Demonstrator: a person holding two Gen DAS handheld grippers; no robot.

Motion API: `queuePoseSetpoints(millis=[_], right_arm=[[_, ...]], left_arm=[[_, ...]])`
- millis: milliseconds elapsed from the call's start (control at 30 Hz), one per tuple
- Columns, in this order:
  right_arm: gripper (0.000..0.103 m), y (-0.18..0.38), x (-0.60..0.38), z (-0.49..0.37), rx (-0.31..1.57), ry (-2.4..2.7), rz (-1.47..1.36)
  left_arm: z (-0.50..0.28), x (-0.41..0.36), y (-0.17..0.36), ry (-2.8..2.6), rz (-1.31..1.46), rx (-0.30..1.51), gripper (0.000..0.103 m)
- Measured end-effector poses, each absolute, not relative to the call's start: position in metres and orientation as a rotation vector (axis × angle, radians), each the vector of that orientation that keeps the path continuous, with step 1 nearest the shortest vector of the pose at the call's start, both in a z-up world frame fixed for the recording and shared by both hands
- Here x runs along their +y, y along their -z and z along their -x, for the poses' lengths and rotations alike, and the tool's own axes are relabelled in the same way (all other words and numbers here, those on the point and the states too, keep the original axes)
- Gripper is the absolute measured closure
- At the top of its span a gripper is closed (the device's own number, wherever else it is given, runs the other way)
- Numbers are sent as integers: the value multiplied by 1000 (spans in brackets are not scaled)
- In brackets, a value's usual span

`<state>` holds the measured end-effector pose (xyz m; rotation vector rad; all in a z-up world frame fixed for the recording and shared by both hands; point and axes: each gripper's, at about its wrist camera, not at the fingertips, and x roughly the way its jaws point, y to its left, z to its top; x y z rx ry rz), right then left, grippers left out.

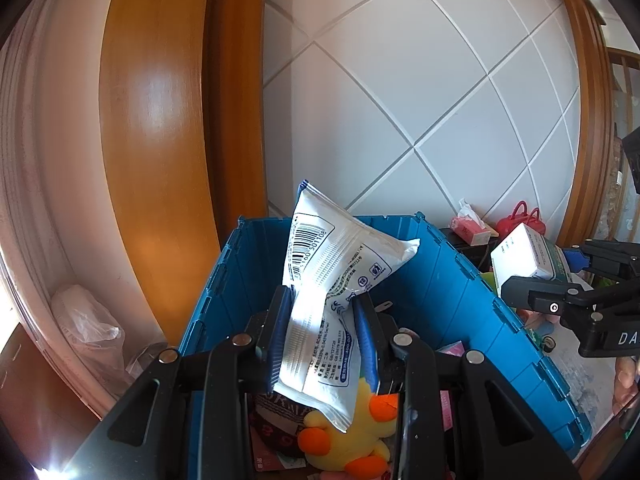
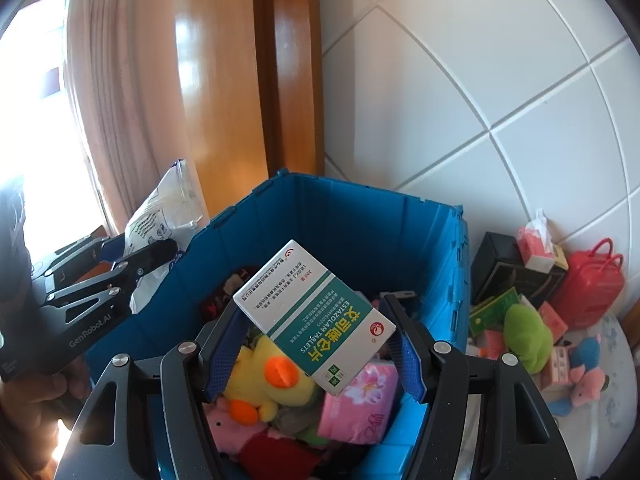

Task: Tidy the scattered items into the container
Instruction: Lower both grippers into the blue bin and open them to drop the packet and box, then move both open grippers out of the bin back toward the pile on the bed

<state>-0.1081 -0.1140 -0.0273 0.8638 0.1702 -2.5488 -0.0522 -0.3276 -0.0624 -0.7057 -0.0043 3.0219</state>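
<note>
A blue crate [image 1: 460, 288] [image 2: 340, 216] holds a yellow duck toy [image 1: 352, 440] [image 2: 276, 376], a pink tissue pack [image 2: 360, 404] and other soft items. My left gripper [image 1: 324, 328] is shut on a white wipes packet [image 1: 332, 280] and holds it over the crate; it also shows at the left of the right wrist view [image 2: 120, 264]. My right gripper [image 2: 316, 340] is shut on a white and green tablet box [image 2: 312, 316], tilted above the crate; it shows at the right of the left wrist view [image 1: 532, 264].
Right of the crate lie a green plush [image 2: 528, 336], a red toy suitcase [image 2: 588, 292], a tissue box [image 2: 536, 244], a black box [image 2: 500, 268] and pink and blue plush toys [image 2: 588, 372]. A wooden frame [image 2: 248, 80] and curtain [image 2: 108, 100] stand behind.
</note>
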Motion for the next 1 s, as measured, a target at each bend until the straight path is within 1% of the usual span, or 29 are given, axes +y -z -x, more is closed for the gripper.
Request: queuePoseSetpoints(millis=[67,100,133,167,200,233,700,1000], right_arm=[[37,27,-116,108,168,2542,-863],[36,27,-116,108,169,2539,-859],[34,27,-118,107,173,2532,-856],[25,26,-118,107,177,2530,-853],[3,25,-117,106,171,2537,-841],[1,24,-114,104,156,2543,-820],[1,25,-83,92,107,2564,-833],[1,26,-40,70,137,2577,-801]], left_arm=[[52,-327,61,-3047,715,5,72],[53,-329,61,-3070,727,-7,69],[56,-332,61,-3080,751,-31,52],[57,-335,62,-3090,774,-53,35],[57,-337,63,-3104,777,-66,6],[56,-337,63,-3112,764,-65,0],[52,-307,63,-3076,772,-2,0],[41,-247,59,-3028,766,18,0]])
